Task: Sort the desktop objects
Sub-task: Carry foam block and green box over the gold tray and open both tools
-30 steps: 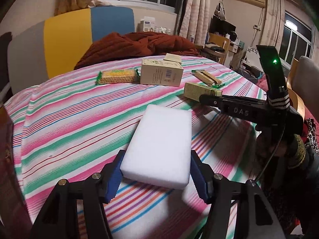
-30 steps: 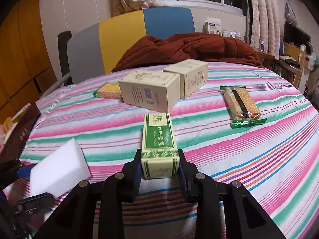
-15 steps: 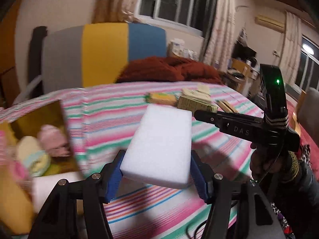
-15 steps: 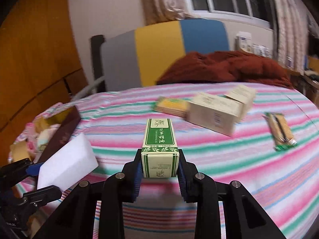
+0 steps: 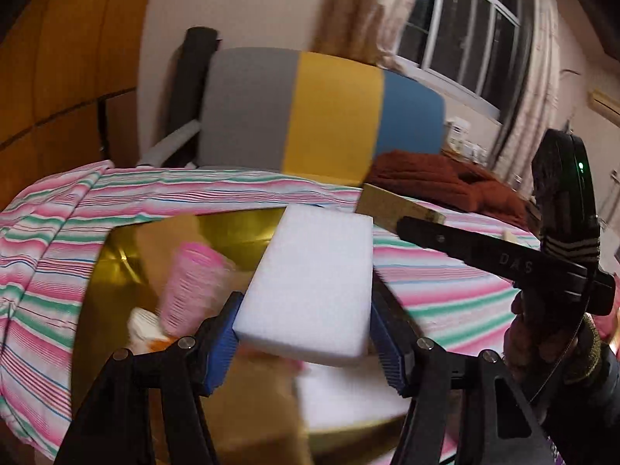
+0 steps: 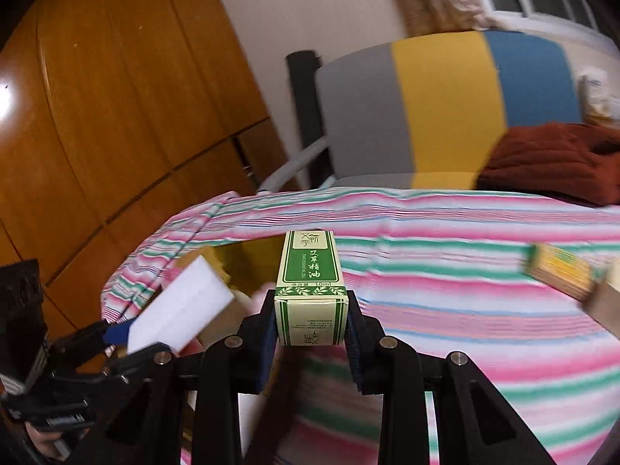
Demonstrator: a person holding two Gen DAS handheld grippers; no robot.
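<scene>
Left gripper (image 5: 306, 333) is grasping sponge (image 5: 310, 283) at frame centre over gold box (image 5: 240, 224); right gripper (image 6: 310, 325) is clenching green carton (image 6: 310, 286).

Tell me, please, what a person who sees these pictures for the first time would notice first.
First comes the white sponge block, clamped in the left gripper and held over a gold-lined box with a pink item inside. Next is the green and white carton, gripped upright in the right gripper above the striped tablecloth. Behind the table stands a chair with a grey, yellow and blue back.
</scene>
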